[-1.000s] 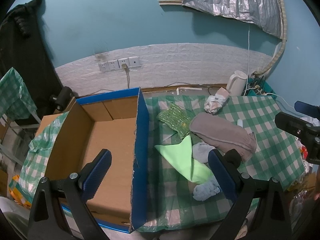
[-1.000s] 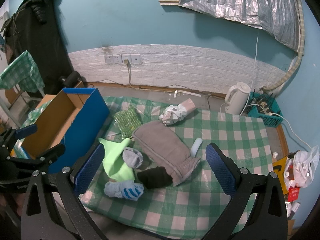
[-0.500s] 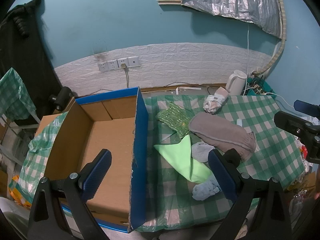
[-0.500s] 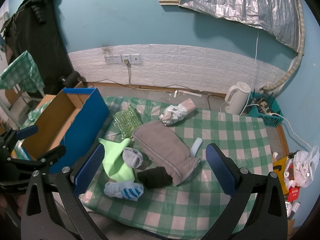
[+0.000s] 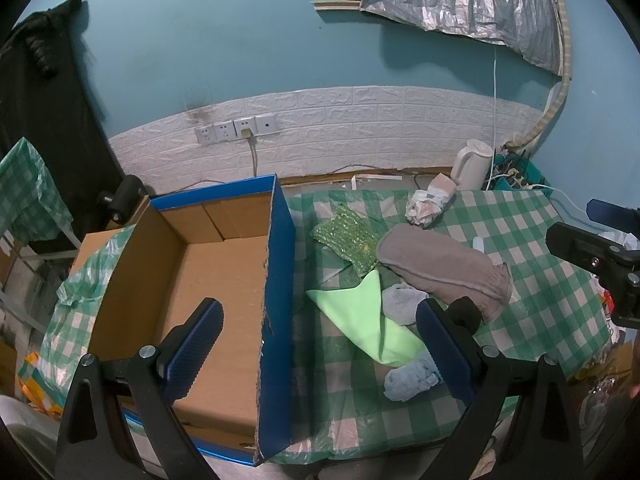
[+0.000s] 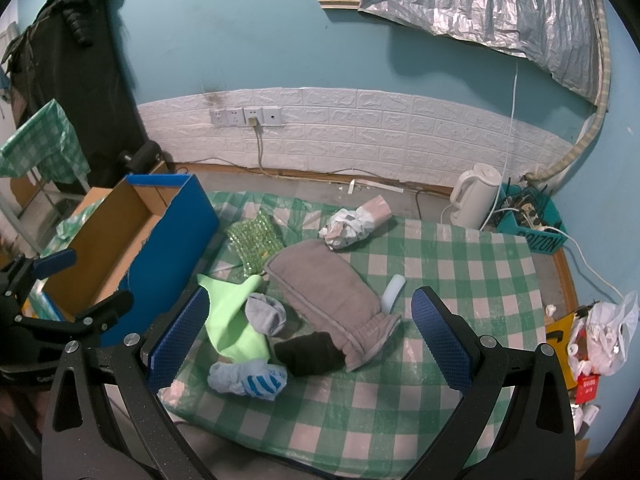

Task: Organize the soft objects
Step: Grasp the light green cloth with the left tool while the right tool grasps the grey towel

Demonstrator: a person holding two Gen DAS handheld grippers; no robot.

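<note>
Soft items lie on the green checked cloth [image 6: 460, 280]: a grey-brown towel [image 6: 328, 292], a light green cloth [image 6: 232, 320], a grey sock [image 6: 266, 314], a black sock [image 6: 310, 354], a blue-white sock [image 6: 250, 378], a sequined green pad [image 6: 254, 240] and a patterned bundle [image 6: 354, 226]. The blue cardboard box [image 5: 224, 280] stands open at the left. My left gripper [image 5: 320, 356] is open and empty, above the box's right wall. My right gripper [image 6: 308, 340] is open and empty, above the socks.
A white kettle [image 6: 476, 196] and a teal basket of cables [image 6: 528, 220] stand at the back right. A small pale blue tube [image 6: 392, 290] lies beside the towel. Plastic bags [image 6: 600, 332] sit off the right edge. Dark clothing [image 6: 76, 80] hangs at the left.
</note>
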